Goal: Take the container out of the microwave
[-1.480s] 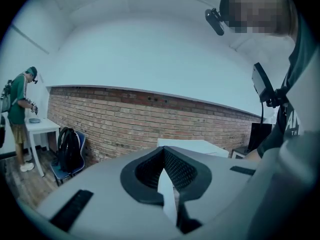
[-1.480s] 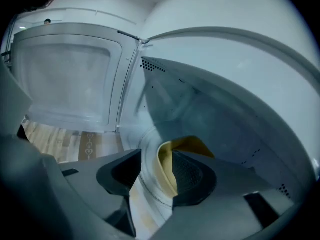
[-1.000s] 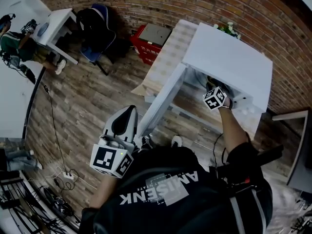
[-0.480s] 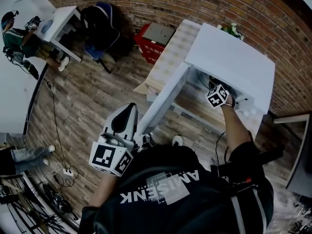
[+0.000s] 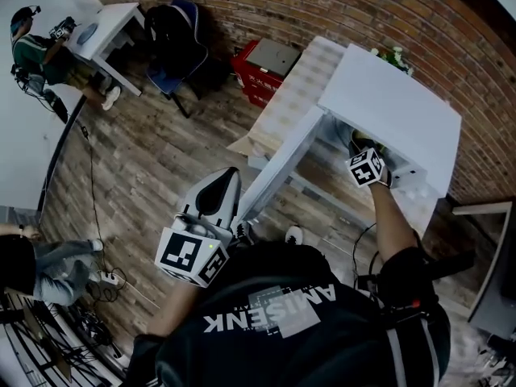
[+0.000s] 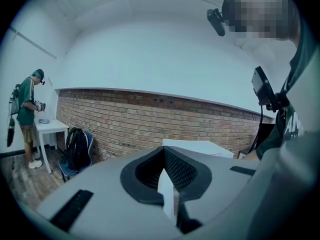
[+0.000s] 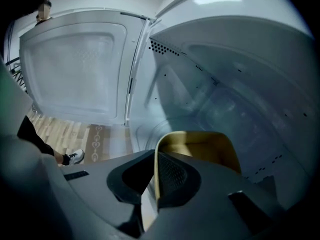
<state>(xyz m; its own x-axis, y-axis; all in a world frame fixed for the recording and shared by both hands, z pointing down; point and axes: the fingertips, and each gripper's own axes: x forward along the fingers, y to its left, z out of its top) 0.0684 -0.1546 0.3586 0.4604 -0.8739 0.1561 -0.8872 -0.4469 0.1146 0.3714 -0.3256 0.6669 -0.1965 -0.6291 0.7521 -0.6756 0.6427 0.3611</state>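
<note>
A white microwave (image 5: 395, 107) stands with its door (image 5: 282, 168) swung wide to the left. My right gripper (image 5: 360, 150) reaches down into the cavity, so from the head view only its marker cube shows. In the right gripper view, the right gripper (image 7: 156, 184) is shut on the near rim of a yellow container (image 7: 200, 146), and the rim's edge is pinched between the pads. The container rests low inside the white cavity. My left gripper (image 5: 216, 196) hangs level away from the microwave, and the left gripper (image 6: 167, 184) is shut with nothing in it.
The microwave sits on a table with a pale checked cloth (image 5: 294, 95) against a brick wall. A red crate (image 5: 266, 67) and a chair with a dark backpack (image 5: 173, 43) stand behind. Another person (image 5: 36, 51) works at a white desk far left. Cables (image 5: 97, 276) lie on the wooden floor.
The right gripper's marker cube has shifted slightly right and toward me at the microwave's opening. The left gripper stays where it was. The person at the far desk has moved a little.
</note>
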